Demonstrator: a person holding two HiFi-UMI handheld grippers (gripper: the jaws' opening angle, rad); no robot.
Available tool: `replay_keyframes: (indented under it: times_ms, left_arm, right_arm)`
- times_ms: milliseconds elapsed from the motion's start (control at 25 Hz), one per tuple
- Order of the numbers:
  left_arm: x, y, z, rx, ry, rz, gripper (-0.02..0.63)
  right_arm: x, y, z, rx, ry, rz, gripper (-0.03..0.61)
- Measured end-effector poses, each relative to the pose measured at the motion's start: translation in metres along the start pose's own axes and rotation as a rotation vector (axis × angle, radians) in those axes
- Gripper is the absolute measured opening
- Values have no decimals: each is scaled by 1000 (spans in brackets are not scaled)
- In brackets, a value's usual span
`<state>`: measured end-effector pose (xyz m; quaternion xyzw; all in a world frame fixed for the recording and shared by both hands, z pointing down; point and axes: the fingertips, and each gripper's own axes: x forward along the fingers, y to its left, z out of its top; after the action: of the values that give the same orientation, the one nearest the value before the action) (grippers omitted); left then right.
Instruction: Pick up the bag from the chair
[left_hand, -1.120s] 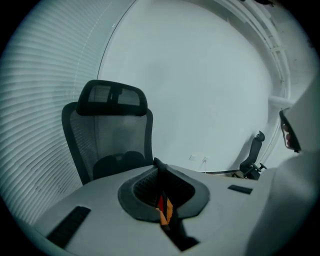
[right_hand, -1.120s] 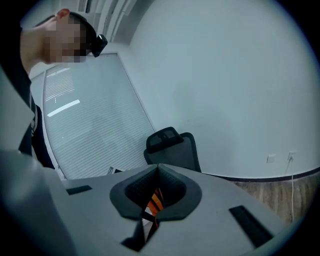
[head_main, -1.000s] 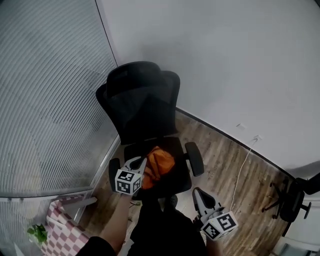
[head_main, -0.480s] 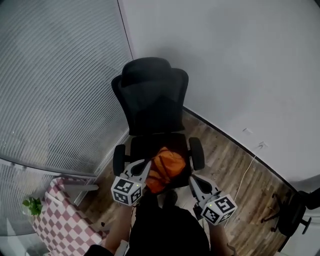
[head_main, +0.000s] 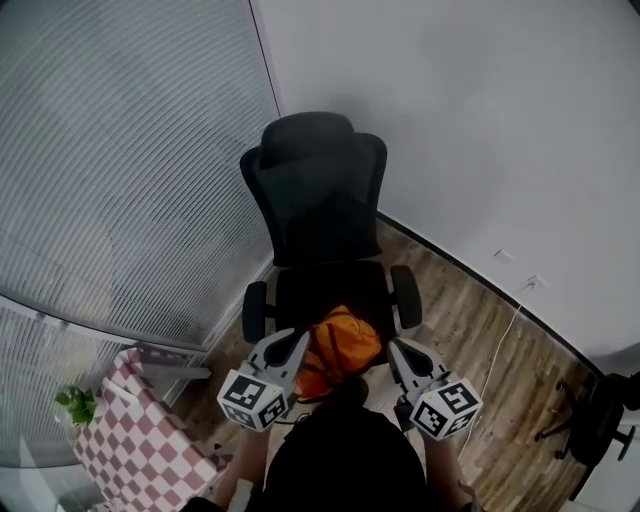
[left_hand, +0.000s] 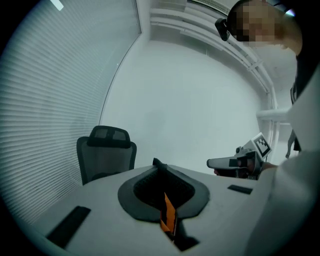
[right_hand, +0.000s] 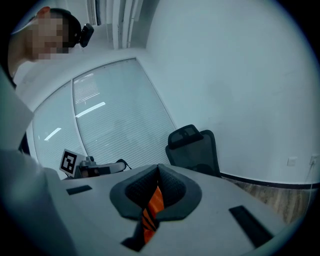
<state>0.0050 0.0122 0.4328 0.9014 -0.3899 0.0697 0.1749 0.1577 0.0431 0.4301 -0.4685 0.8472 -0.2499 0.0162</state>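
Seen from above, a person (head_main: 345, 455) in dark clothing is standing with a claw in each hand. The left claw (head_main: 295, 343) is clamping shut on a strip of orange fabric, which is showing between its pressed-together jaws in its own view. The right claw (head_main: 398, 349) is closing fully on an orange strip with dark stripes in the same way. Both strips belong to the orange bag (head_main: 340, 346), which is hanging crumpled between the two claws, just over the front edge of the seat in the head view. Whether it is touching the seat cannot be told.

To the person's left, a tabletop (head_main: 140, 445) covered in a pink and white checked cloth is standing near a small green plant (head_main: 75, 405).

Beyond the bag, the black office chair (head_main: 320, 190) is facing the person, its armrests on either side of the seat. It is standing on a wooden floor (head_main: 470, 330) in a corner, with grey slatted blinds (head_main: 120, 150) on the left and a white wall (head_main: 480, 120) on the right. A white cable (head_main: 505, 340) is trailing down from the wall across the floor.
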Motion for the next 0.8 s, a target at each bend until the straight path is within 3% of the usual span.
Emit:
replay_keyframes:
  times_ms: [280,800]
  left_arm:
    - [-50,-14,-3,-16,-23,-48,34]
    - [-144,-25,-17,28,-73,-108,34]
  right_arm:
    - [-18,43,-17,-6,-10,-28,18]
    - [-60,120,-58,-81,-2,-78,18]
